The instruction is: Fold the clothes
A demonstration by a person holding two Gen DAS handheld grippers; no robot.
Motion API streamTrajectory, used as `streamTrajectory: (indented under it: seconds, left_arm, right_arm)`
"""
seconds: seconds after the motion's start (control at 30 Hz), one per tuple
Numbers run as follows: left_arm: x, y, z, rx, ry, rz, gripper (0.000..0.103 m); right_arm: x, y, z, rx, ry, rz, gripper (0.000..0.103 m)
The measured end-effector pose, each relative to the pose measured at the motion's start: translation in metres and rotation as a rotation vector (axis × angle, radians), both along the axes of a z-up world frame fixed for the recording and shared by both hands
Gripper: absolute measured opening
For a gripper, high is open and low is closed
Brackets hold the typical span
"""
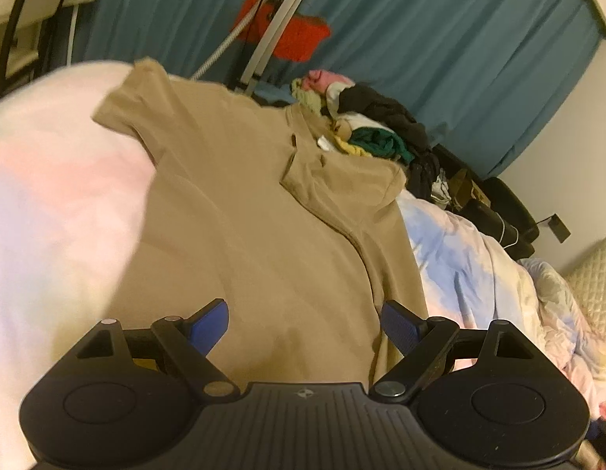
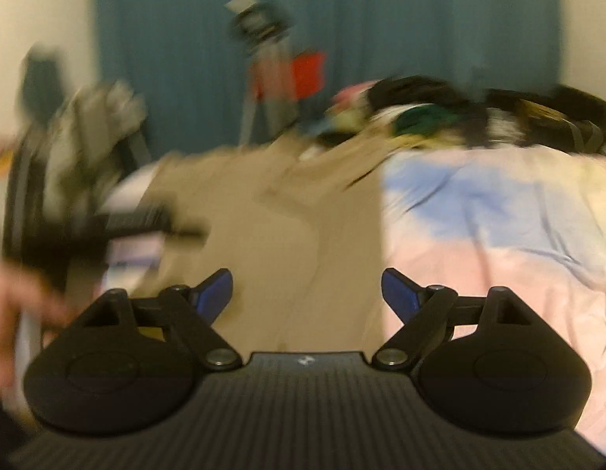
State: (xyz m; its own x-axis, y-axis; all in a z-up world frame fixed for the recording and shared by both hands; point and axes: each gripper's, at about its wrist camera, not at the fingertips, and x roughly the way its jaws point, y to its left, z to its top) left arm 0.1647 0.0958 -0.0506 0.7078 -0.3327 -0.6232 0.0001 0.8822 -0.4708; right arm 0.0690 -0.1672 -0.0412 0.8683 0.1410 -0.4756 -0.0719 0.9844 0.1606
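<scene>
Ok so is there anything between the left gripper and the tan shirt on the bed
Nothing visible. The left gripper is open right over the tan shirt, which lies flat on the pastel bedspread. The pile of clothes sits beyond the collar, touching that far end only, away from the gripper. The right gripper is open too.

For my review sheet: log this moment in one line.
left hand-held gripper open | right hand-held gripper open | tan short-sleeved shirt flat on pastel bedspread, ungrasped

Both wrist views low, close over bed, facing curtain (image 1: 440, 31) — sharing tan shirt (image 1: 240, 211), clothes pile (image 2: 412, 117).
</scene>
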Motion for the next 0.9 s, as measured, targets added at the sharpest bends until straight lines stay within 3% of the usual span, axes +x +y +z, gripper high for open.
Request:
streamTrajectory:
  seconds: [0.17, 0.3, 0.43, 0.53, 0.63, 0.7, 0.73, 0.8, 0.9]
  left_arm:
    - [0.059, -0.002, -0.032, -0.109, 0.063, 0.081, 0.087]
    - [0.111, -0.008, -0.055, -0.199, 0.063, 0.148, 0.085]
    - [0.159, -0.032, -0.066, -0.174, 0.003, 0.169, 0.083]
    - [0.195, -0.052, -0.07, -0.131, -0.026, 0.129, 0.081]
    - [0.225, -0.072, -0.07, -0.028, -0.032, 0.092, 0.056]
    - [0.238, -0.075, -0.065, 0.008, -0.048, 0.097, 0.033]
    - [0.243, -0.075, -0.061, 0.022, -0.06, 0.103, 0.005]
    - [0.255, -0.076, -0.054, 0.051, -0.082, 0.114, 0.006]
    - [0.27, -0.078, -0.042, 0.195, -0.108, 0.154, 0.006]
  right_arm:
    - [0.017, -0.053, -0.03, 0.145, -0.041, -0.178, 0.085]
    - [0.03, -0.076, -0.057, 0.183, 0.0, -0.217, 0.085]
    - [0.045, -0.09, -0.077, 0.196, 0.008, -0.238, 0.085]
    - [0.063, -0.096, -0.088, 0.181, -0.007, -0.254, 0.085]
    - [0.078, -0.102, -0.101, 0.196, 0.002, -0.261, 0.085]
    - [0.086, -0.108, -0.112, 0.225, 0.016, -0.264, 0.085]
    - [0.09, -0.111, -0.116, 0.238, 0.025, -0.27, 0.085]
    - [0.098, -0.115, -0.124, 0.262, 0.041, -0.283, 0.085]
    - [0.104, -0.118, -0.129, 0.277, 0.047, -0.292, 0.084]
